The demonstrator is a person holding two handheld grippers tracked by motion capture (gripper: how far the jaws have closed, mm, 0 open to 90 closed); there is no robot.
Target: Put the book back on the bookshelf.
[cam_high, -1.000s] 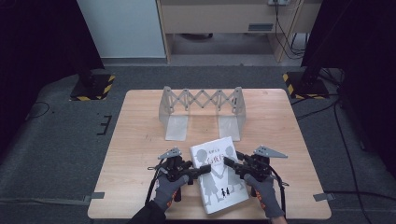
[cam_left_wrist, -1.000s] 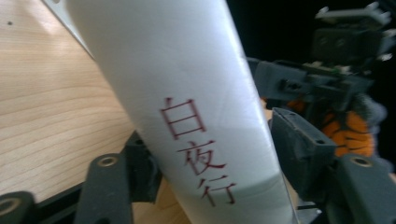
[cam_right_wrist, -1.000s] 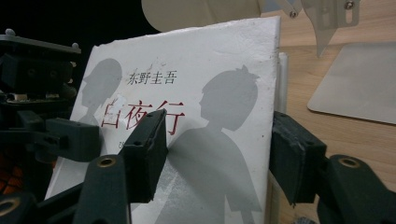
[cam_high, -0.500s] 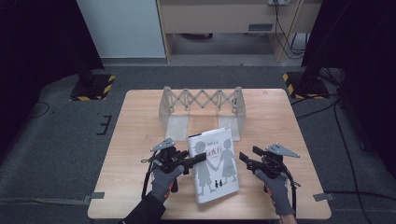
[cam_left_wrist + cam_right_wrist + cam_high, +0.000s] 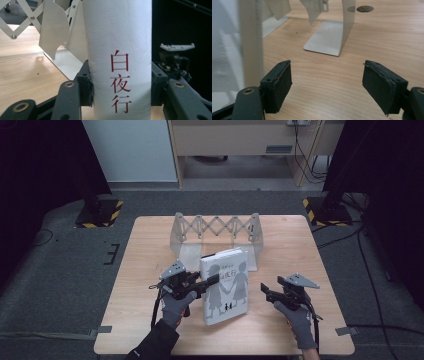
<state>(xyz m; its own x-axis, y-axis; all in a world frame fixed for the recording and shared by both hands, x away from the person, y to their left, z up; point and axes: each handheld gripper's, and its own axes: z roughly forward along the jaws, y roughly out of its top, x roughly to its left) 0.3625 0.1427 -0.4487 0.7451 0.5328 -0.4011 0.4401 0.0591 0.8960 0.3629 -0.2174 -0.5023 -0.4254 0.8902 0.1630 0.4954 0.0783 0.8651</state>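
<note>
The high view looks forward and down on the folding rack (image 5: 216,232); both gripper views sit low, close, probably facing it (image 5: 53,35) (image 5: 329,27).

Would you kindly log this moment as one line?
left gripper: shut on book spine, book tilted up | right gripper: open, jaws just opened, nothing between, beside book | rack: behind book

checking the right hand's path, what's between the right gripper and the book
Nothing: in the high view only bare table separates the right gripper, fingers open, from the book, which the left gripper holds by its spine.
</note>
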